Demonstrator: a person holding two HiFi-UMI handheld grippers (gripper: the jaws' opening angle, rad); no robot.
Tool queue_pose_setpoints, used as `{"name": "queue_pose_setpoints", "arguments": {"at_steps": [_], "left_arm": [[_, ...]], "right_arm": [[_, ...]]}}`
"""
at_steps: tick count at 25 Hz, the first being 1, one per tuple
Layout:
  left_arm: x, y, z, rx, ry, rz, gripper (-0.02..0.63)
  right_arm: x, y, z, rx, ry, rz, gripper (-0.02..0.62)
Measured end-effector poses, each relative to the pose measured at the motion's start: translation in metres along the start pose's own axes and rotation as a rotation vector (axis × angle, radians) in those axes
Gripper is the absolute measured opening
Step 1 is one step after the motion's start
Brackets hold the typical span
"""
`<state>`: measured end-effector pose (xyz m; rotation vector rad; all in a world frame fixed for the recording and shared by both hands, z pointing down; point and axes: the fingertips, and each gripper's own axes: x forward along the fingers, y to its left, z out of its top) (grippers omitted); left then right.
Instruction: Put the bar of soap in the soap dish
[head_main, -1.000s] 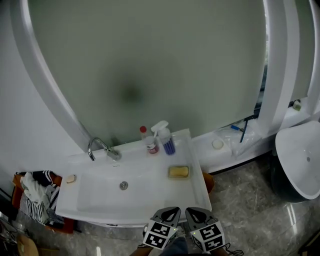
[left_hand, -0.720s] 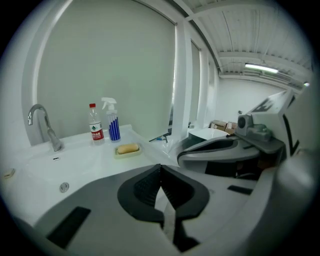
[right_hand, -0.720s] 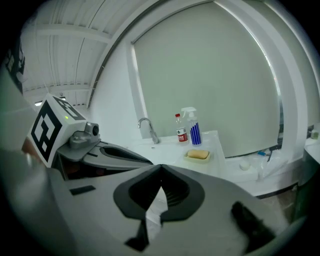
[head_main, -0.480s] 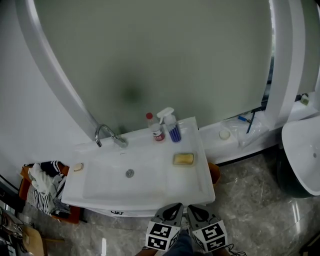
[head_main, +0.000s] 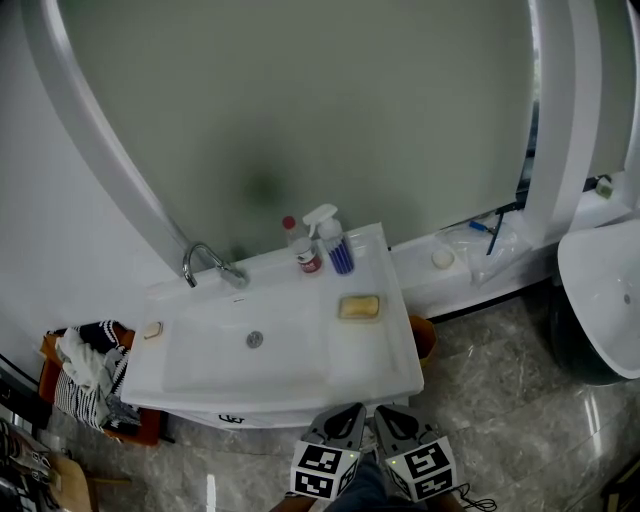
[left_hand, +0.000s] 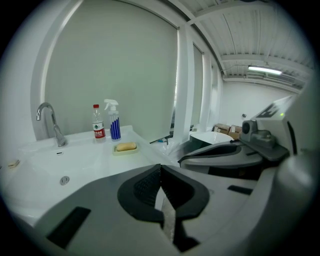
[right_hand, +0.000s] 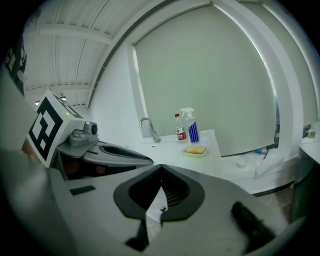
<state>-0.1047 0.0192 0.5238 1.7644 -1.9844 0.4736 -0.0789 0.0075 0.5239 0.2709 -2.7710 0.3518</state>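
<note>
Our left gripper (head_main: 351, 411) and right gripper (head_main: 384, 413) are both closed and empty, well apart from the yellow bar of soap (head_main: 359, 306) lying ahead in the soap dish (head_main: 341, 315); we judge it stiff, slippery, best pinched across its width.

No wording could be read from where I was operating. The red-capped bottle (head_main: 303, 255) at the back of the washbasin (head_main: 395, 360) carried a red-and-white label, its print too small for me to make out. The spray bottle (head_main: 335, 252) just beside it showed only blue vertical stripes. A small dark mark (head_main: 232, 418) on the basin's front edge was illegible. The cubes on the left gripper (head_main: 350, 411) and the right gripper (head_main: 381, 418) bore black-and-white square markers, patterns rather than letters or numbers.
</note>
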Motion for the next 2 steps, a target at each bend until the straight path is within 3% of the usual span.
{"name": "queue_pose_setpoints", "arguments": {"at_steps": [2], "left_arm": [[-0.0002,-0.0033,-0.0006,0.001,0.001,-0.004,0.011]], "right_arm": [[-0.0028,0.0000,-0.0004,0.009,-0.002,-0.001,0.012]]}}
